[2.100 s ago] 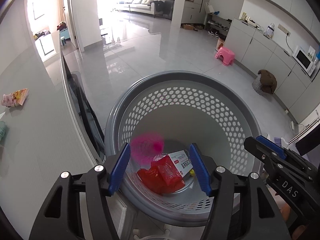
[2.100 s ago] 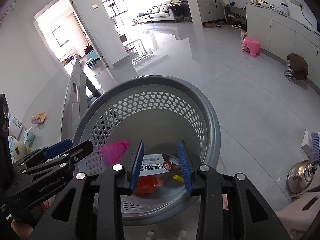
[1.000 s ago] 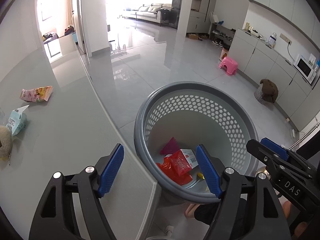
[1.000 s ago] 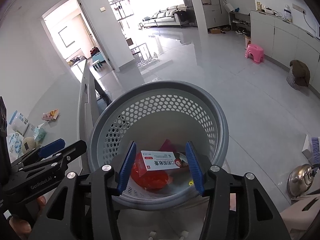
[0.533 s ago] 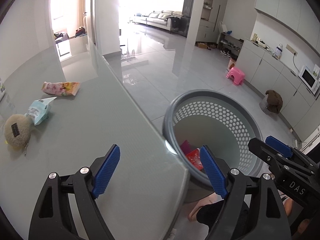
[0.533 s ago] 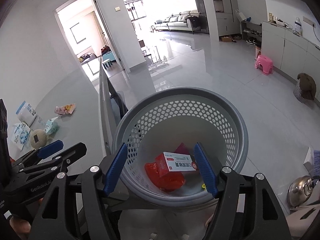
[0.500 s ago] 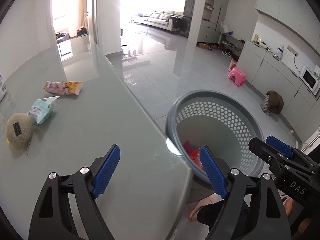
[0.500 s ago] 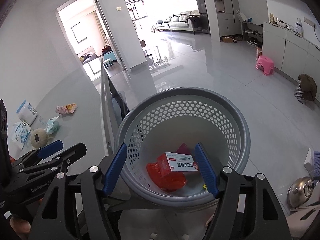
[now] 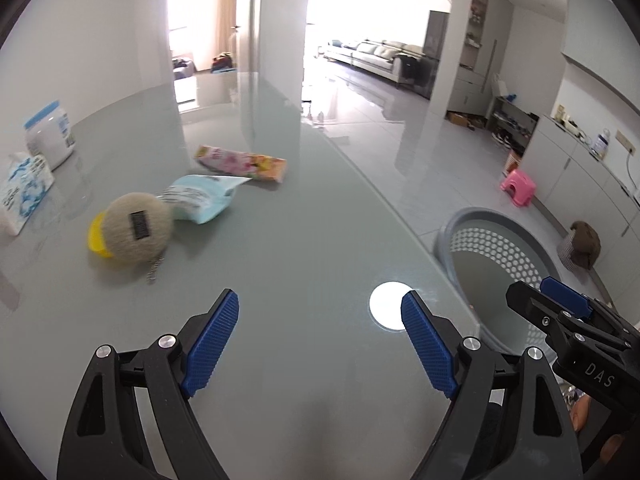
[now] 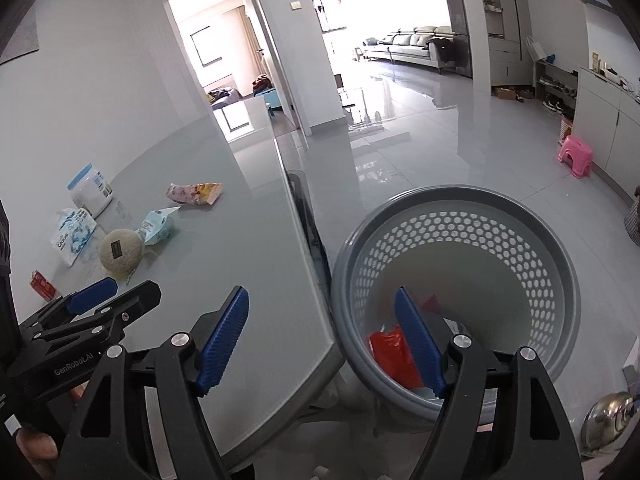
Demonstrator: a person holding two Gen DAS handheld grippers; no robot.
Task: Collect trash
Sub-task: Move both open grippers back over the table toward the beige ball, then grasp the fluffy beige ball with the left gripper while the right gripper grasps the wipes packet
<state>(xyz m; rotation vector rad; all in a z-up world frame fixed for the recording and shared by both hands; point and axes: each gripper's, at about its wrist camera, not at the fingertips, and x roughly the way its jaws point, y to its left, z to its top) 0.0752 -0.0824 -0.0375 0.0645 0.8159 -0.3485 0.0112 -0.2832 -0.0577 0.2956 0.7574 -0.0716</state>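
My left gripper (image 9: 320, 308) hangs open over the glass table (image 9: 304, 248), nothing between its blue pads. Ahead of it lie a light blue torn packet (image 9: 200, 196), a pink and yellow wrapper (image 9: 240, 162) and a beige plush ball (image 9: 136, 228). My right gripper (image 10: 320, 300) straddles the table's corner and the grey perforated basket (image 10: 440, 194); its jaws are opening and hold nothing. A red bag (image 10: 388, 352) and a pink scrap (image 10: 430, 304) lie in the basket. The basket (image 9: 496, 216) stands on the floor to the right of the table.
At the table's far left stand a white jar with a blue lid (image 9: 50, 134), a tissue pack (image 9: 22, 196) and a small red box (image 10: 40, 284). A dark chair (image 10: 308, 208) is tucked between table and basket. A pink stool (image 10: 576, 156) and a metal kettle (image 10: 608, 416) are on the floor.
Both grippers swung left, away from the basket; the left one now hangs over the table. The right jaws widened and the white box between them dropped into the basket.
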